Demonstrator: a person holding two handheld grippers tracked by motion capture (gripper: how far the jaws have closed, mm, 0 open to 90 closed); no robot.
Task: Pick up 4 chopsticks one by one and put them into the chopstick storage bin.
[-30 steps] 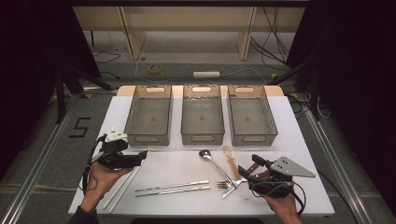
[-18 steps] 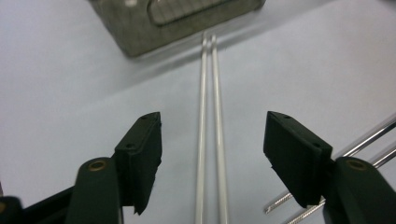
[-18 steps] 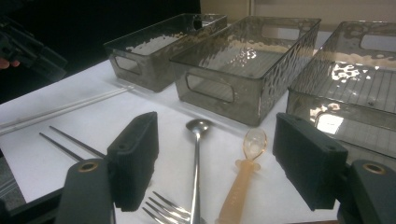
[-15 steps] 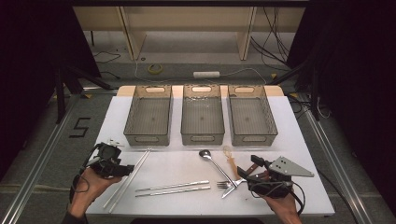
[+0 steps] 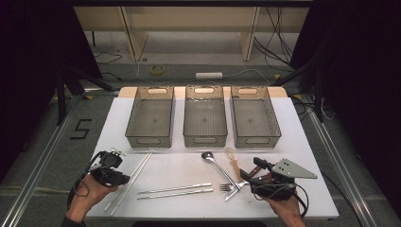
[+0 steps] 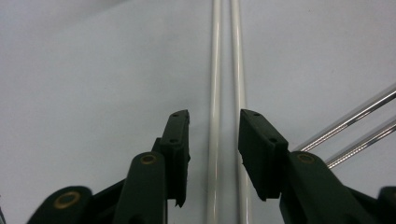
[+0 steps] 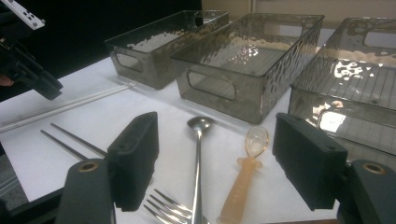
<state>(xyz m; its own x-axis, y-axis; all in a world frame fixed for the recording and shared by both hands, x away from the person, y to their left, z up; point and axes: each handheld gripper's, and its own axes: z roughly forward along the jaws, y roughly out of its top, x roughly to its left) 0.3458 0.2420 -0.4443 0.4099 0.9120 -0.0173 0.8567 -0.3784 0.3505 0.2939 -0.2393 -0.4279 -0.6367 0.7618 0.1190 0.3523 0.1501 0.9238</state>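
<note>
My left gripper (image 5: 124, 178) sits low at the tabletop's (image 5: 302, 142) front-left corner, straddling the white chopsticks (image 6: 226, 70). Jaws have just been closing; both sticks lie between the pads with a gap on each side, so nothing is clamped yet. In the left gripper view the sticks' near ends are cut off by the frame bottom, and their far ends run out the top. From the high view they lie diagonal, upper tips just short of the left bin (image 5: 150, 118), lower ends hidden beside my hand.

The metal chopsticks (image 5: 175, 191) lie close on the right, apart from the white pair; little room that side. The tabletop edge is near my left hand.

My right gripper (image 5: 243, 176) rests front-right, jaws wide, holding nothing. The fork (image 7: 170, 207) is cut off at the bottom of its view; the metal spoon (image 7: 199, 140) and amber spoon (image 7: 247, 163) lie between the jaws' lines, untouched. Three bins span the back; the tabletop is open in front of them.
</note>
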